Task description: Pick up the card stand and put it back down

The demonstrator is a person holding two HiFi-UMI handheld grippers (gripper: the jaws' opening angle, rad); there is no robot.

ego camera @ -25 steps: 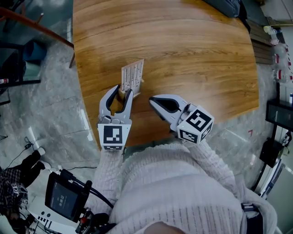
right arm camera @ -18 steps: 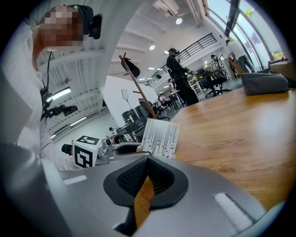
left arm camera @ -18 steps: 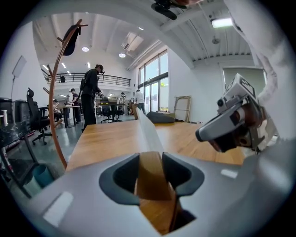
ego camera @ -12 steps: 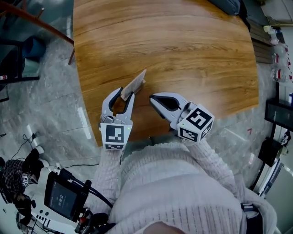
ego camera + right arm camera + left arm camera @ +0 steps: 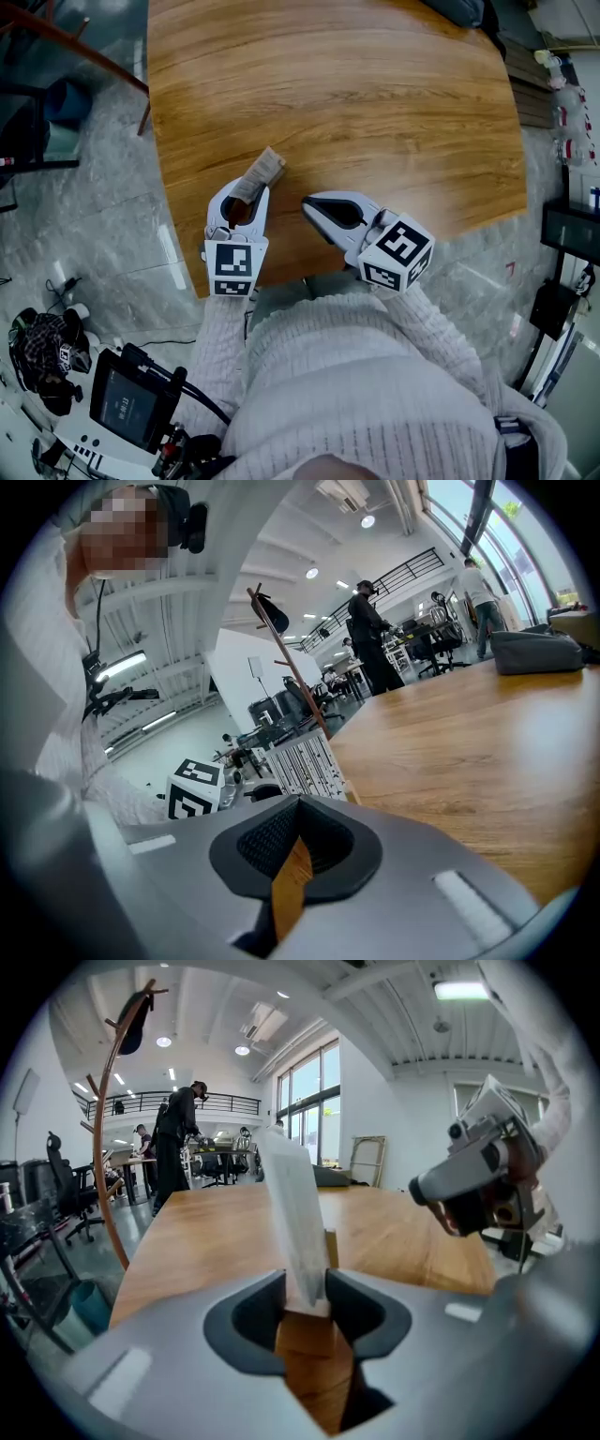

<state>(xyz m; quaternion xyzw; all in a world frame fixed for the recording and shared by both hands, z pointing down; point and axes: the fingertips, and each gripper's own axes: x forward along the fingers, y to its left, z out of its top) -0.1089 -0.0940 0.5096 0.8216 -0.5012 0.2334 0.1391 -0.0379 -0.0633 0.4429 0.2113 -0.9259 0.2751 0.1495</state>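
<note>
The card stand [image 5: 261, 173], a small wooden block with a white printed card in its slot, sits between the jaws of my left gripper [image 5: 246, 190] near the table's front edge. In the left gripper view both pads press the block [image 5: 305, 1330] and the card [image 5: 295, 1232] rises tilted above them; these jaws have just been closing on it. Whether the block touches the table [image 5: 375, 94] I cannot tell. My right gripper [image 5: 307, 202] hovers a little to the right, shut and empty. The right gripper view shows the card [image 5: 305, 766] to its left.
A dark bag [image 5: 459, 14] lies at the table's far edge. A wooden coat rack [image 5: 108, 1147] stands left of the table. A device with a screen [image 5: 131, 403] and cables sit on the floor at lower left. People stand far off in the hall.
The left gripper has come down and nearer with the card stand. The card, face-up before, now shows edge-on and tilted away. The right gripper has stayed put.
</note>
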